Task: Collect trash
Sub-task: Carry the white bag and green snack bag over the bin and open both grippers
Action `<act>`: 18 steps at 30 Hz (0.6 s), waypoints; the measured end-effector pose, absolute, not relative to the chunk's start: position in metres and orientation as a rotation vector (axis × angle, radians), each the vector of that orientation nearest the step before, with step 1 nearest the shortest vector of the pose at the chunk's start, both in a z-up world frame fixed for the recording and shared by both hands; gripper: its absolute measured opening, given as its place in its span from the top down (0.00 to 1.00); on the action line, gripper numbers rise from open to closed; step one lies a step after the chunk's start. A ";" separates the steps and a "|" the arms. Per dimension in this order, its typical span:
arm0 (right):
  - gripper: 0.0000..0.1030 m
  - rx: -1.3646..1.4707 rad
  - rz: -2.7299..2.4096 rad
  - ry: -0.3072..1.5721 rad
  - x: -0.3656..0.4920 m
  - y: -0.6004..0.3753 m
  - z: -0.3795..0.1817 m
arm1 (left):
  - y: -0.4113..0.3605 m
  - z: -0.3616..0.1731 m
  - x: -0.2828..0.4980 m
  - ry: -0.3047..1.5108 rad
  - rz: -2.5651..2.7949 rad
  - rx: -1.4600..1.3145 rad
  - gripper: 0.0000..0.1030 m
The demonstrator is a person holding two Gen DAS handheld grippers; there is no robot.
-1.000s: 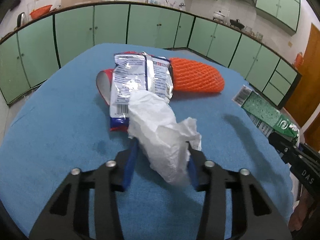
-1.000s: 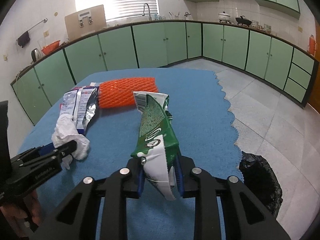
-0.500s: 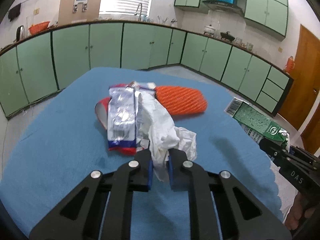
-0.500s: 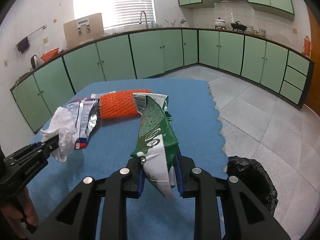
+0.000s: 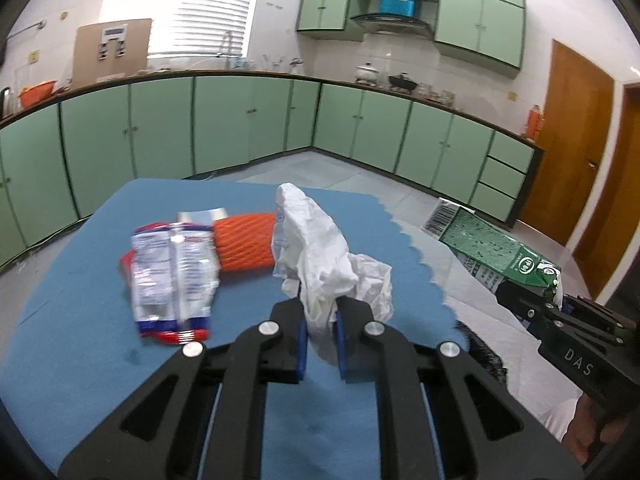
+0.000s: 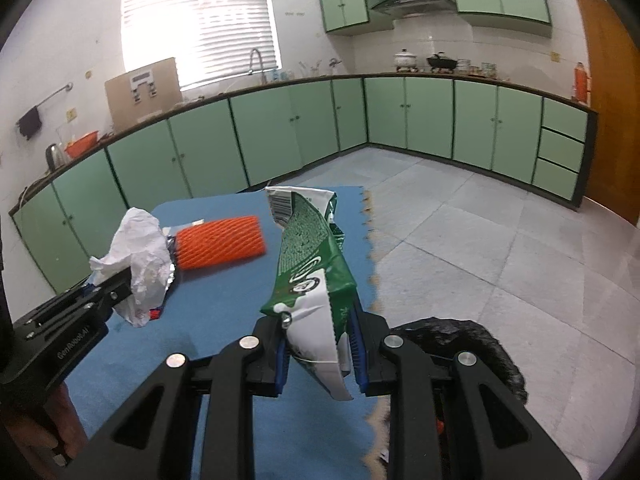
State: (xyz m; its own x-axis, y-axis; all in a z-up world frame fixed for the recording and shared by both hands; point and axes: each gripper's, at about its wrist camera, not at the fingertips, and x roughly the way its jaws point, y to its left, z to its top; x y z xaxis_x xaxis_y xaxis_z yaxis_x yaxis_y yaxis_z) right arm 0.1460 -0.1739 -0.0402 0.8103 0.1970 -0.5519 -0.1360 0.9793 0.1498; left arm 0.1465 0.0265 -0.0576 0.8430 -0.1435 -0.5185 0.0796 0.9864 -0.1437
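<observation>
Left claw (image 5: 322,336): is being kept pressed together on a crumpled white tissue (image 5: 324,264), which is being pinched between the 2 blue pads and is being carried clear of the surface.
Right claw (image 6: 320,350): is being kept closed on a green-and-white snack bag (image 6: 312,264); the lower end of the bag is being gripped between the 2 pads, and the barcoded end is being held upward, tilted away from the camera.
Blue surface (image 5: 80,320): is being covered by a blue mat with a jagged right-hand edge; 2 items are being left on it.
Silver, red and blue wrapper (image 5: 172,276): is being shown lying flat on the mat, left of the tissue, blurred in the left wrist view.
Orange foam net sleeve (image 6: 220,242): is being shown lying on the mat beyond the wrapper, touching or overlapping its far end; which of the 2 cannot be told.
Black trash bag (image 6: 460,340): is being shown on the tiled floor, just beside the jagged edge of the mat and below the right claw; its opening is being hidden by the claw body.
Position of claws: both are being held above the mat, the left one nearer the wrapper, the right one nearer the jagged edge and the bag.
Background: green cabinets (image 6: 420,116) are being shown along the walls.
</observation>
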 end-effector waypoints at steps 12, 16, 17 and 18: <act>0.76 0.155 -0.007 0.603 0.123 -0.263 -0.047 | -0.068 -0.072 0.155 0.571 -0.297 -0.069 0.91; 0.76 0.163 -0.060 0.609 0.119 -0.287 -0.052 | -0.097 -0.083 0.162 0.586 -0.342 -0.062 0.91; 0.76 0.164 -0.073 0.610 0.117 -0.294 -0.053 | -0.106 -0.086 0.163 0.590 -0.354 -0.060 0.91; 0.76 0.166 -0.085 0.613 0.116 -0.301 -0.055 | -0.114 -0.089 0.165 0.593 -0.365 -0.057 0.91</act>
